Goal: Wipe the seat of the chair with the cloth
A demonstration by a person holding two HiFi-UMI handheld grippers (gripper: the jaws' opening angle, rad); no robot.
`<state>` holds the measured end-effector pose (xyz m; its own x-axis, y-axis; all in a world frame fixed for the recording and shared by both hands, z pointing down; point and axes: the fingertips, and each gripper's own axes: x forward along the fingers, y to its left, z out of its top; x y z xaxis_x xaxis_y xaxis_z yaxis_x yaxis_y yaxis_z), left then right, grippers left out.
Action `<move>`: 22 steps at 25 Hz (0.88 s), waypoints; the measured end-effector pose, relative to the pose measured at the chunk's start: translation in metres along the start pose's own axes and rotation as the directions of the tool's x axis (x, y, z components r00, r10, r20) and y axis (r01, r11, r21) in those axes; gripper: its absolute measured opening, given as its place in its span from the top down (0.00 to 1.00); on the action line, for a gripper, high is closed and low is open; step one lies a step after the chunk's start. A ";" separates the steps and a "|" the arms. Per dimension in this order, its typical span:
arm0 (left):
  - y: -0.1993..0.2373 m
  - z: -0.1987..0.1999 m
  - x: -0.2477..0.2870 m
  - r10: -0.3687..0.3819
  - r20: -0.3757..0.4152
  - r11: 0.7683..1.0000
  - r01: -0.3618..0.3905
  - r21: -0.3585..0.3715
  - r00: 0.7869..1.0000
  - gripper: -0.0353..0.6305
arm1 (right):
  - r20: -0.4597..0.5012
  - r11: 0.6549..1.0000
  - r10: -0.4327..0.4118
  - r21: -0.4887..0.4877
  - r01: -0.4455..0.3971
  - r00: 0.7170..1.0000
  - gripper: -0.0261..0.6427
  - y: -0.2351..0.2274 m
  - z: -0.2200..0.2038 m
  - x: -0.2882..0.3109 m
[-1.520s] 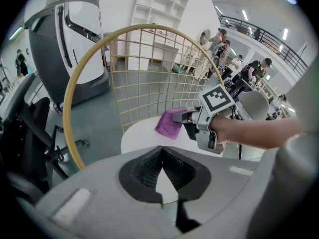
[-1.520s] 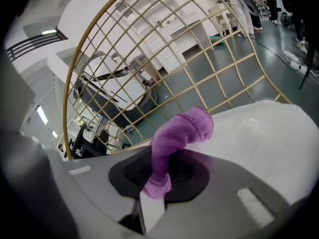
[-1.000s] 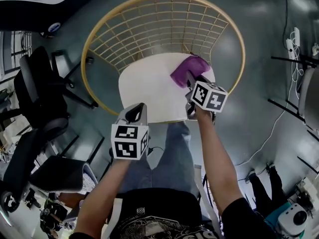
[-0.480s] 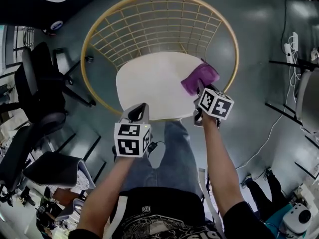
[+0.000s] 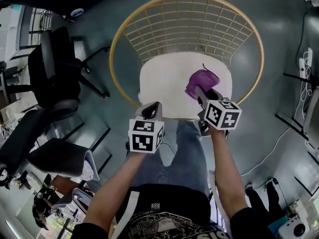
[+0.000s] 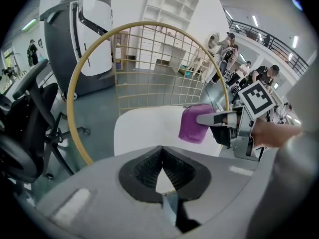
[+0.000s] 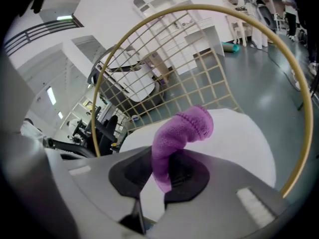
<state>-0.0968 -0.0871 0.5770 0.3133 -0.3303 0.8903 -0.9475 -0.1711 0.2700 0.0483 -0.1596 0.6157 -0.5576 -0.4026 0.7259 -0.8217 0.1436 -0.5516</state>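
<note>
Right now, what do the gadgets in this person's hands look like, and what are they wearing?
Grey tongs, one per hand: the left tongs and the right tongs, each topped by a white cube with black square markers. Black ribbed pads line the jaws. The person wears a black short-sleeved T-shirt with a pale print, and blue jeans.

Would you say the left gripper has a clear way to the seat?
Probably yes: the left gripper hovers at the near edge of the white seat, nothing between them; the right gripper, shut on the purple cloth, is over its right side.
</note>
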 end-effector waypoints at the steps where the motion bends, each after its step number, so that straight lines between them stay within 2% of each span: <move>1: 0.000 0.001 0.001 0.003 0.001 1.000 -0.003 -0.002 1.000 0.94 | -0.010 1.000 0.026 -0.012 -0.026 1.000 0.87 0.010 -0.003 0.003; 4: 0.001 0.000 0.004 0.010 0.000 1.000 -0.010 -0.002 1.000 0.95 | -0.056 0.993 0.103 -0.049 -0.106 0.993 0.87 0.043 -0.018 0.018; 9: 0.047 -0.002 -0.008 0.018 -0.007 1.000 -0.018 -0.005 1.000 0.95 | -0.140 0.972 0.207 -0.088 -0.220 0.968 0.87 0.124 -0.045 0.064; 13: 0.069 -0.006 -0.012 0.009 -0.025 0.998 -0.008 0.056 1.000 0.95 | -0.192 0.955 0.263 -0.092 -0.284 0.946 0.87 0.162 -0.061 0.089; 17: 0.084 -0.005 -0.013 0.009 -0.034 0.997 -0.006 0.073 0.999 0.94 | -0.212 0.950 0.278 -0.079 -0.301 0.937 0.87 0.176 -0.069 0.105; 22: 0.088 -0.003 -0.012 0.007 -0.031 0.996 -0.004 0.086 0.999 0.95 | -0.214 0.959 0.252 -0.073 -0.273 0.944 0.87 0.169 -0.076 0.111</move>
<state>-0.1840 -0.0954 0.5912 0.3046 -0.3021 0.9033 -0.9400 -0.2485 0.2338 -0.1610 -0.1114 0.6341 -0.7589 -0.1502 0.6337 -0.6444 0.3135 -0.6974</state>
